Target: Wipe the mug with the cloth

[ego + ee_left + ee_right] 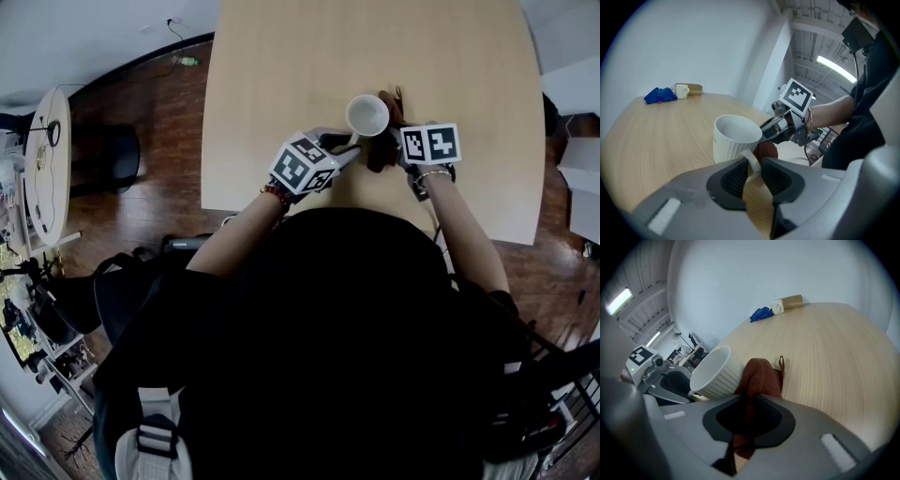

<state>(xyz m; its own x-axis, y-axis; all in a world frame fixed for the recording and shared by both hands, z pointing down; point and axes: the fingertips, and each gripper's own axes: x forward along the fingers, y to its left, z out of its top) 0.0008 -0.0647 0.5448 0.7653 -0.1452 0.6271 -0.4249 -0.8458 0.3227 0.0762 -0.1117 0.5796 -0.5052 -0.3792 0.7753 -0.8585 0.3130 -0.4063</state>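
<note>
A white ribbed mug (367, 114) (733, 138) (714, 373) is near the table's front edge, tilted in the right gripper view. My left gripper (753, 177) (343, 153) is shut on the mug's handle (751, 161). A reddish-brown cloth (759, 378) (384, 141) (766, 151) is bunched against the mug's right side. My right gripper (745, 416) (398, 148) is shut on that cloth and holds it pressed to the mug's wall.
The light wooden table (281, 84) stretches away from me. At its far end lie a blue cloth (761, 314) (660, 95), a small white cup (682, 90) (777, 307) and a brown box (792, 301). Dark wood floor (141, 187) and office furniture lie to the left.
</note>
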